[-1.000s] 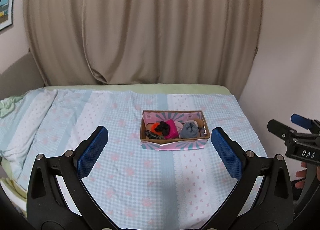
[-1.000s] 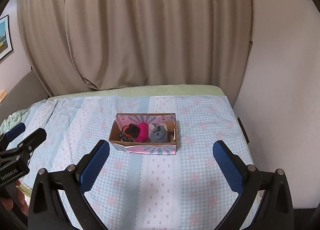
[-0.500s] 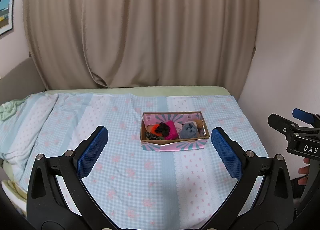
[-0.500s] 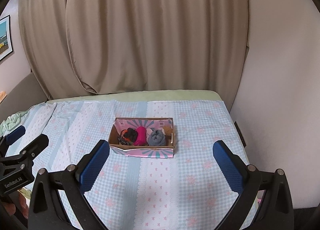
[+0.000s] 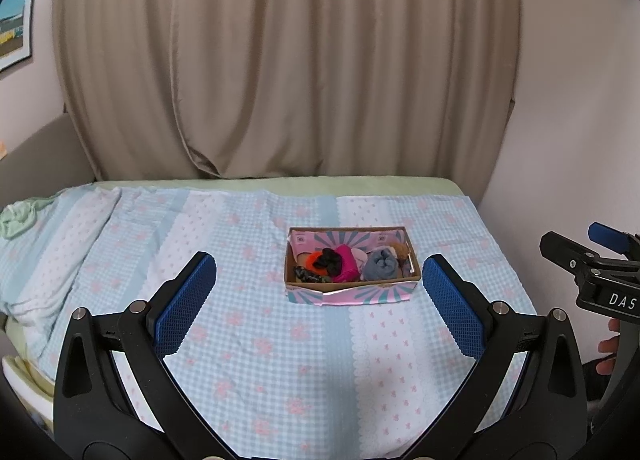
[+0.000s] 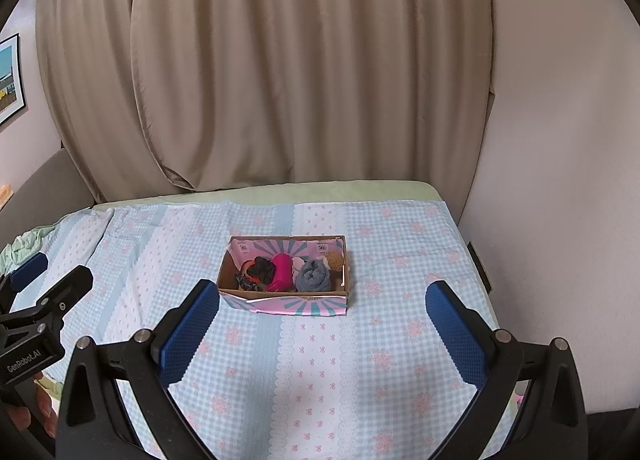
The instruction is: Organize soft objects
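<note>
With both jaw pairs spread wide and empty, left gripper (image 5: 320,288) and right gripper (image 6: 322,314) hover level over the bed (image 5: 248,344), well short of the box (image 6: 298,306) at 12 o'clock. Soft objects (image 6: 290,270) sit inside. Looks finished or pre-approach; next move needs a reach forward.

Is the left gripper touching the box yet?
Apart. The left wrist view shows the left gripper open, with bare bedsheet between its fingertips and the box.
</note>
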Demonstrator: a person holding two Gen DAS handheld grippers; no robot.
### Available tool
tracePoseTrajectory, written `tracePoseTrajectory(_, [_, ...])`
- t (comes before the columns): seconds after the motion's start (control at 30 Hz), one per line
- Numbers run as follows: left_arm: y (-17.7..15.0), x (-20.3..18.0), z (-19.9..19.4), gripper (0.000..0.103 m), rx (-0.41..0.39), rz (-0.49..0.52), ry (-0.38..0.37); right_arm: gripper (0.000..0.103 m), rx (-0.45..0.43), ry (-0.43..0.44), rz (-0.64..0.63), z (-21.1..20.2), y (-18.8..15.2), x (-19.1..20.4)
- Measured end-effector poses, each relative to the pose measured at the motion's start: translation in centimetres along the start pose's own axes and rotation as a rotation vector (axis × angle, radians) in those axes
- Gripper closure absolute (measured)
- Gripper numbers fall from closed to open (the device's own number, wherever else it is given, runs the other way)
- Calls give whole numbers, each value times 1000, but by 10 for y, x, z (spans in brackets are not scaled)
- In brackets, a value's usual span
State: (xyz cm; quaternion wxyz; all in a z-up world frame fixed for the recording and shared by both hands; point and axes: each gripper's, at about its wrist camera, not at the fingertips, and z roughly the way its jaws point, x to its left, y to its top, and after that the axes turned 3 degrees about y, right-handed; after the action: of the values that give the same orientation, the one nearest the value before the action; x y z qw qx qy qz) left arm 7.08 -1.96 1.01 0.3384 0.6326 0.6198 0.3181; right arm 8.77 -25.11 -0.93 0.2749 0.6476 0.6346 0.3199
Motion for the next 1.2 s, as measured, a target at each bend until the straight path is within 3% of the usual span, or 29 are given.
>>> tracePoseTrajectory(1.2, [7, 0, -5, 0, -25, -2, 12, 0, -23, -13, 0, -2, 6, 1])
